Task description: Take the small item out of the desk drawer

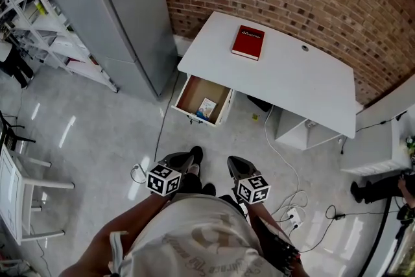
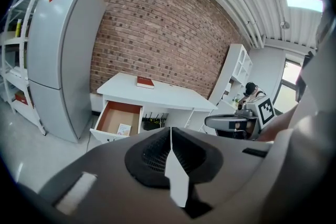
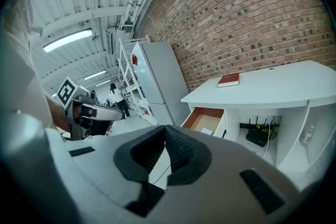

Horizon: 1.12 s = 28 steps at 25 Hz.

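Small item lay flat in the open drawer under the white desk, red book on top, I held both grippers well back, left gripper jaws clenched on nothing, right gripper jaws pressed together, empty.

Bright, even indoor light fills every view. Long white ceiling tube lamps glow in both gripper views, and one is blown out at the left view's upper right. The glossy pale grey floor carries soft streaks of glare. The white table looks nearly washed out, with faint shadow beneath. The red brick wall bows toward the edges. Both gripper views have black corners and a soft, unfocused foreground.
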Available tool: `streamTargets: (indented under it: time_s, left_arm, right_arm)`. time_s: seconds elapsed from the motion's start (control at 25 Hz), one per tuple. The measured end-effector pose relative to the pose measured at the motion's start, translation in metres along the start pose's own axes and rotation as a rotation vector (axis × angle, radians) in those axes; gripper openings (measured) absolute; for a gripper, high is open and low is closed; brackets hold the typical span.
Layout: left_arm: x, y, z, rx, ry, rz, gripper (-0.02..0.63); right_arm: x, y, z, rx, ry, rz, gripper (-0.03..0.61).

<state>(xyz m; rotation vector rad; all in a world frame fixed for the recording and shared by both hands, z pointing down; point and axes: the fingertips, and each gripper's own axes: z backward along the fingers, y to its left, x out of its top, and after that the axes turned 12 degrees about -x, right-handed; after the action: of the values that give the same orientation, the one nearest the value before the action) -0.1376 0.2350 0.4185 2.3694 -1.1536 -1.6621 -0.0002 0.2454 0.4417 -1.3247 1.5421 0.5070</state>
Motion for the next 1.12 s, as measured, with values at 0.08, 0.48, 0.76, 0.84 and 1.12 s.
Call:
streamTargets:
  time_s: [0.08,0.48,0.76,0.84,1.12]
  left_arm:
    - [0.004,0.000,-0.005,-0.013,0.001,-0.007,0.014]
    - [0.010,0.022,-0.023,-0.029,-0.008,0.036,0.013]
    - [0.013,0.044,-0.032,-0.041,0.001,0.072,0.014]
    - [0.017,0.053,-0.035,-0.037,-0.002,0.083,0.014]
    - [0.040,0.079,-0.056,-0.052,0.005,0.074,0.014]
  right_arm:
    - [-0.001,-0.002,-0.001,-0.004,0.002,-0.002,0.006]
    - [0.004,-0.015,-0.017,-0.025,0.045,0.018,0.006]
    - [0.011,-0.020,-0.040,-0.035,0.077,0.028,0.006]
    - [0.010,-0.020,-0.047,-0.034,0.092,0.028,0.006]
    - [0.025,-0.033,-0.074,-0.046,0.106,0.022,0.006]
